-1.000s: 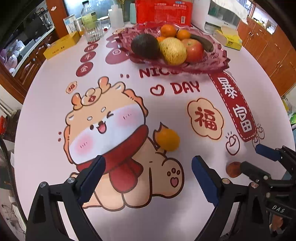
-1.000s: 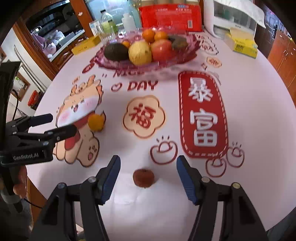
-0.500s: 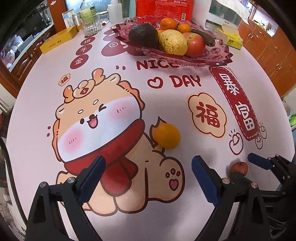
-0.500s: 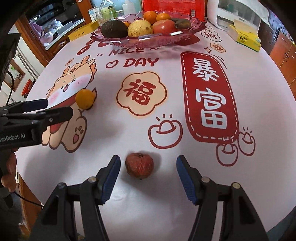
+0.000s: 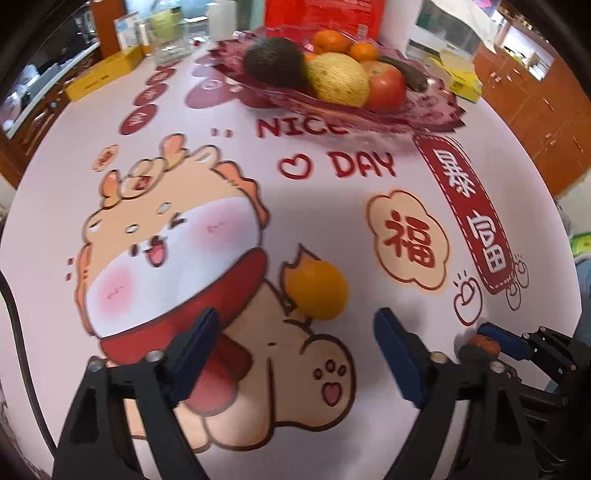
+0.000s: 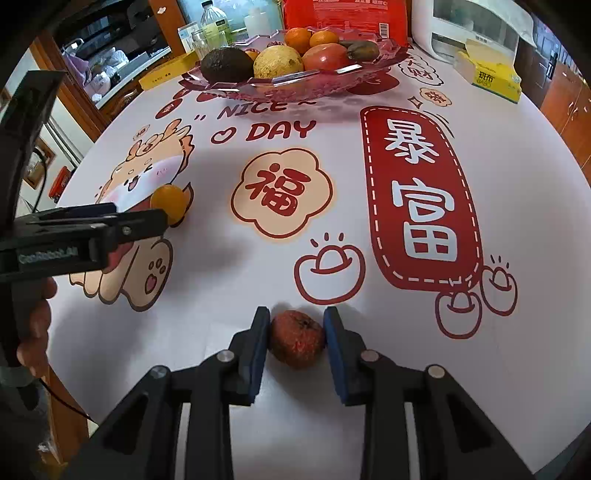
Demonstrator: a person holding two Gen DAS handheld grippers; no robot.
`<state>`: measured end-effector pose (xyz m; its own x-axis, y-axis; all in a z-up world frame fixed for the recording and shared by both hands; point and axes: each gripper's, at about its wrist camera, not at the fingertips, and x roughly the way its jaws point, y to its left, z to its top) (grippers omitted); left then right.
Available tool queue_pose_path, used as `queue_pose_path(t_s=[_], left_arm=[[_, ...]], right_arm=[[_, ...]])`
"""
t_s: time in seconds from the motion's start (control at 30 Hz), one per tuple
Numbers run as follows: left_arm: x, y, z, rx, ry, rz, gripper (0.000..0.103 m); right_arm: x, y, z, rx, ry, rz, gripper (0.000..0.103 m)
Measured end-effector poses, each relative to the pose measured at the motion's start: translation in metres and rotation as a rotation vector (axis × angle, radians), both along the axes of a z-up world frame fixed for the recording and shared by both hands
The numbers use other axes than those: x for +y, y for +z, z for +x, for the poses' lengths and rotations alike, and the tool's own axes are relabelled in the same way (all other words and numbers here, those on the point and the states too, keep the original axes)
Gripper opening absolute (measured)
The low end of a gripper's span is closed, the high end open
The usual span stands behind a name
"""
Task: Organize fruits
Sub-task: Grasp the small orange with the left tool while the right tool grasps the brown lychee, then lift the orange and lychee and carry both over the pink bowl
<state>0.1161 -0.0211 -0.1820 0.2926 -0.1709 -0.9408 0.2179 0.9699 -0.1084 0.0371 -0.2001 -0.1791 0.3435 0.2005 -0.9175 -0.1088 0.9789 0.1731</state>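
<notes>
A small wrinkled red-brown fruit [image 6: 297, 343] lies on the printed tablecloth, and my right gripper [image 6: 297, 332] is shut on it, both blue pads pressing its sides. The same fruit [image 5: 487, 341] shows small at the right of the left wrist view. An orange [image 5: 318, 290] sits on the cartoon dragon print, just ahead of my left gripper [image 5: 295, 332], whose jaws are closing with nothing between the pads. From the right wrist view the orange [image 6: 168, 203] sits beyond the left gripper's tips. A pink glass fruit tray [image 5: 424, 114] at the far side holds an avocado, a yellow melon, an apple and tangerines.
Behind the tray stand a red packet [image 6: 347, 14], bottles and a glass [image 5: 166, 40]. A yellow box [image 5: 103, 75] lies far left, a yellow tissue box [image 6: 487, 75] far right. A hand [image 6: 35, 325] holds the left gripper's handle. Wooden cabinets [image 5: 535, 92] flank the table.
Both grippers have sunk closer to the tablecloth. The right jaws closed onto the red-brown fruit. The left jaws narrowed and now sit nearer the orange.
</notes>
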Motion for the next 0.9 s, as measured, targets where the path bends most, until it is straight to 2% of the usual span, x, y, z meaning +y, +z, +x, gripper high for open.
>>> queue_pose_path(t_s=[0.07,0.17,0.2,0.3,0.37,0.7,0.9], left_arm=[[-0.006,-0.004,0.001,0.008,-0.015,-0.002,0.068],[-0.011,-0.008,0.004,0.021,-0.022,-0.014,0.058],[-0.013,-0.009,0.004,0.021,-0.021,-0.016,0.058],[-0.014,-0.009,0.008,0.015,-0.014,-0.03,0.046],[-0.012,-0.009,0.011,0.015,-0.003,-0.038,0.031],[-0.007,-0.006,0.005,0.035,-0.008,-0.083,0.03],[-0.003,0.036,0.009,-0.019,-0.028,-0.084,0.03]], right_arm=[[-0.001,0.0,0.0,0.001,-0.007,0.011,0.03],[-0.001,0.0,0.0,0.001,-0.006,0.011,0.029],[-0.001,0.0,0.0,0.0,-0.005,0.009,0.029],[-0.001,0.0,0.001,-0.001,-0.011,0.013,0.029],[-0.001,0.0,0.002,-0.001,-0.012,0.015,0.029],[0.002,0.001,0.014,0.024,-0.021,0.036,0.029],[0.007,0.03,0.029,-0.027,-0.011,0.041,0.028]])
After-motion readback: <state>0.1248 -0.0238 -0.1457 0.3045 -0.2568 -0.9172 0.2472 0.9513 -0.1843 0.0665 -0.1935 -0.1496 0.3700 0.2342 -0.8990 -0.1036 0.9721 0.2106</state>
